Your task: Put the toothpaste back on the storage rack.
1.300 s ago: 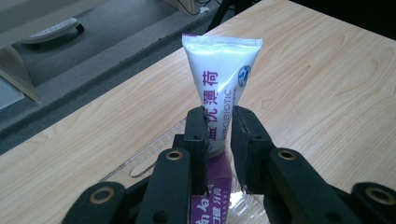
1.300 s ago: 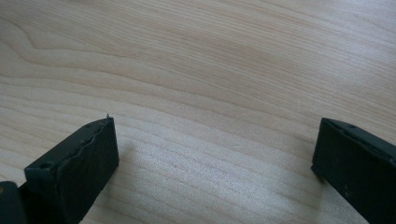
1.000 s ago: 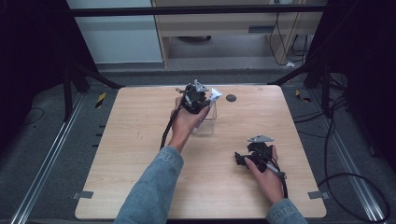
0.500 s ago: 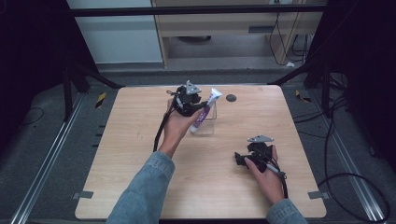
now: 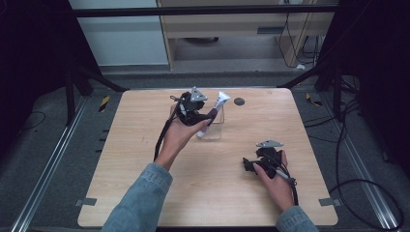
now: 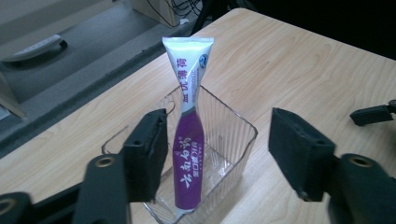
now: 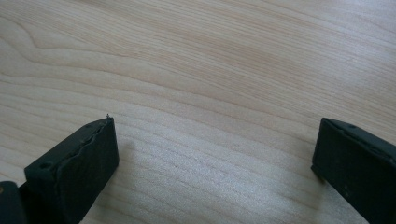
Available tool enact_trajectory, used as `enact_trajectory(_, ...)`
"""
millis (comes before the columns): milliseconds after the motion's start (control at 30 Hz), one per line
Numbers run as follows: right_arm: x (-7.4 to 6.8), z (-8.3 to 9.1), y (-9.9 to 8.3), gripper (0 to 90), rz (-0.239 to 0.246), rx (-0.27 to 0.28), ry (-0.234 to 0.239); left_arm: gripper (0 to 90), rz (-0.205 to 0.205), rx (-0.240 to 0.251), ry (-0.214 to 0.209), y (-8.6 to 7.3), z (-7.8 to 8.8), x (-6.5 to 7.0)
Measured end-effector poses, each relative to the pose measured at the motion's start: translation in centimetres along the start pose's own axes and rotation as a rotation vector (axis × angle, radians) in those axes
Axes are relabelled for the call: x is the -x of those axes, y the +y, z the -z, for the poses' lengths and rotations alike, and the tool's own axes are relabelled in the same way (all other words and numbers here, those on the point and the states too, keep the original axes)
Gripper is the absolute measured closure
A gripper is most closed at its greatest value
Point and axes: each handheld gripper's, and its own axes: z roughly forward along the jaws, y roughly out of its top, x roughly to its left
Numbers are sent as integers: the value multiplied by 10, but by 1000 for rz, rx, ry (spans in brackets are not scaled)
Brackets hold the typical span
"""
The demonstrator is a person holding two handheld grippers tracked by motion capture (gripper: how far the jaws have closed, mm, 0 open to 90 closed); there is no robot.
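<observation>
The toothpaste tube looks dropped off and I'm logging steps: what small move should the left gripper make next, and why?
Probably draw the left gripper straight back. Its jaws stand open, the toothpaste tube already stands in the clear container, and one jaw sits close beside it.

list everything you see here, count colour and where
toothpaste tube: 1, purple and white, standing tilted in the clear container, crimped end up
clear plastic container: 1, transparent ribbed, far middle of the table
table: 1, light wood
dark round spot: 1, black, table's far edge
left gripper: 1, black, open, fingers either side of the tube, not clamping it
right gripper: 1, black, open, low over bare wood at the table's near right
sleeves: 2, blue denim, bottom edge
</observation>
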Motion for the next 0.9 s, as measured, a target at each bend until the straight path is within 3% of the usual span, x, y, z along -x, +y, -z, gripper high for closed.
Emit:
enact_trajectory(367,0,0,0,6,0,1,-2,146,38,15,0,-7,21,-6)
enact_trajectory(600,-1,0,0,6,-5,0,-3,90,49,32,7,-10,30,-10)
enact_trajectory(767,-1,0,0,6,-5,0,-4,66,41,25,-8,-18,34,-10)
enact_trajectory(800,-1,0,0,6,-5,0,-4,52,49,19,-36,-23,34,-10)
enact_trajectory(900,-1,0,0,6,-5,0,-4,45,46,13,-32,-29,34,-10)
